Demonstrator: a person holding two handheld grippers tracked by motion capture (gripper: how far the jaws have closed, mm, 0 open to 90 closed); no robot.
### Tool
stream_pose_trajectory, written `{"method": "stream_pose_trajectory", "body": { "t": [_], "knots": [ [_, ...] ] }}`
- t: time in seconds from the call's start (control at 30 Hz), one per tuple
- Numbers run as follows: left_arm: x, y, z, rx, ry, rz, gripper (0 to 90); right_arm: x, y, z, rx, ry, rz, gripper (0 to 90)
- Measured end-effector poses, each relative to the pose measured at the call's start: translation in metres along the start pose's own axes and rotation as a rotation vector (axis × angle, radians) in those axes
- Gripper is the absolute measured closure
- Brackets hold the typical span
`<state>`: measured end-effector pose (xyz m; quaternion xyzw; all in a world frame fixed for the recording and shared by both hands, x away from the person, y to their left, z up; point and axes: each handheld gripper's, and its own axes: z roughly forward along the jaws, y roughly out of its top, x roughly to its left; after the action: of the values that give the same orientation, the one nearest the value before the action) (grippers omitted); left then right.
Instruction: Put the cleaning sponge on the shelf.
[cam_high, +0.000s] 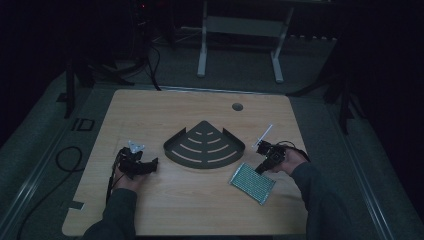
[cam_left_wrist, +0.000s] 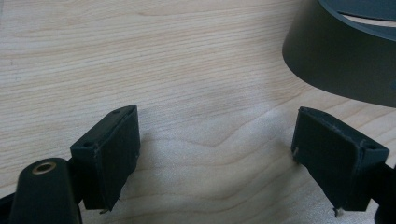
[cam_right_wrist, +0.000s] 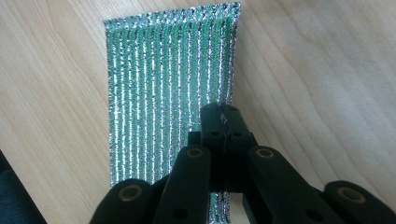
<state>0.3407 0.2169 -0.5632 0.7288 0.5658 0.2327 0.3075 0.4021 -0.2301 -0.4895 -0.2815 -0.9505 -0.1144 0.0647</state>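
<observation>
A green and silver ribbed scouring pad (cam_high: 252, 183) lies flat on the wooden table at the front right. My right gripper (cam_high: 261, 169) points down onto its near right edge. In the right gripper view the two jaws (cam_right_wrist: 219, 115) are pressed together, pinching the pad (cam_right_wrist: 163, 79) at that edge. A dark quarter-round corner shelf (cam_high: 204, 146) with curved slots sits in the middle of the table. My left gripper (cam_high: 150, 165) rests just left of it with jaws wide apart (cam_left_wrist: 217, 158) and bare wood between them. The shelf's curved wall (cam_left_wrist: 345, 60) rises at the upper right of the left gripper view.
A thin pale strip (cam_high: 265, 134) lies just beyond the right gripper. A round hole (cam_high: 237, 106) is near the table's (cam_high: 150, 115) far edge. White frame legs (cam_high: 202, 55) stand on the floor past the table. Cables (cam_high: 65, 160) trail on the left.
</observation>
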Motion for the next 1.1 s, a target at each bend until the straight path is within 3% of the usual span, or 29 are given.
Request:
{"method": "stream_pose_trajectory", "body": {
  "t": [1.1],
  "knots": [
    [0.000,0.000,0.000,0.000,0.000,0.000,15.9,0.002,0.000,-0.040,-0.044,-0.052,0.000,90.0]
  ]
}}
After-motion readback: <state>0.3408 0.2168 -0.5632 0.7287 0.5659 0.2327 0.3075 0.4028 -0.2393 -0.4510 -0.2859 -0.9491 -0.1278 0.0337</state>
